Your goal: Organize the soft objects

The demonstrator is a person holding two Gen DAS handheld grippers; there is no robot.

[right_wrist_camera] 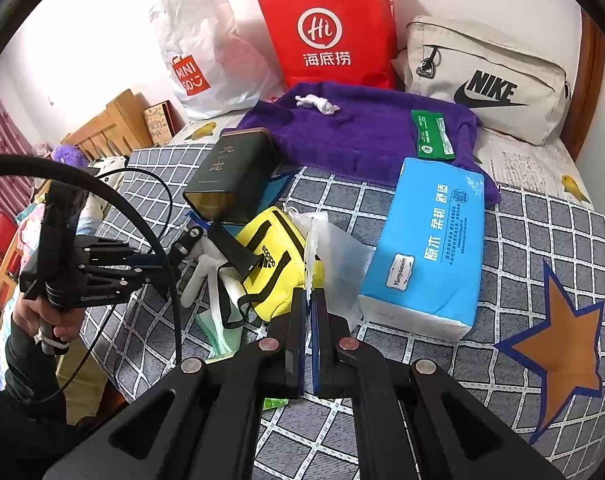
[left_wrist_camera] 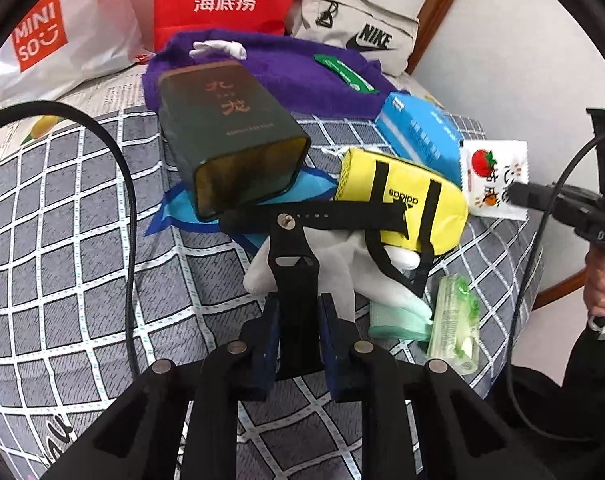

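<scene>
1. Black plastic fills the grip of the left gripper (left_wrist_camera: pixel 298 320): its blue-padded jaws press on the base of a black phone stand (left_wrist_camera: pixel 292 256) that rises between them above a white glove (left_wrist_camera: pixel 330 268).
2. Across the stand's top lies a black watch strap (left_wrist_camera: pixel 322 216), reaching over the yellow Adidas pouch (left_wrist_camera: pixel 402 200).
3. In the right wrist view the right gripper (right_wrist_camera: pixel 311 312) is pinched shut on the edge of a small translucent sachet (right_wrist_camera: pixel 338 260); in the left view that sachet shows a printed tomato.
4. Behind the pouch, a dark green tin (left_wrist_camera: pixel 230 140) lies on its side on a blue cloth (left_wrist_camera: pixel 174 208), its open mouth facing the camera.
5. Just right of the pouch lies a blue tissue pack (right_wrist_camera: pixel 430 248).
6. A pale green face mask (left_wrist_camera: pixel 398 320) and a green tissue packet (left_wrist_camera: pixel 456 320) lie near the glove on the checked grey bedspread (left_wrist_camera: pixel 62 240).
7. Further back a purple towel (right_wrist_camera: pixel 362 128) carries a crumpled white tissue (right_wrist_camera: pixel 318 103) and a green packet (right_wrist_camera: pixel 432 136).
</scene>
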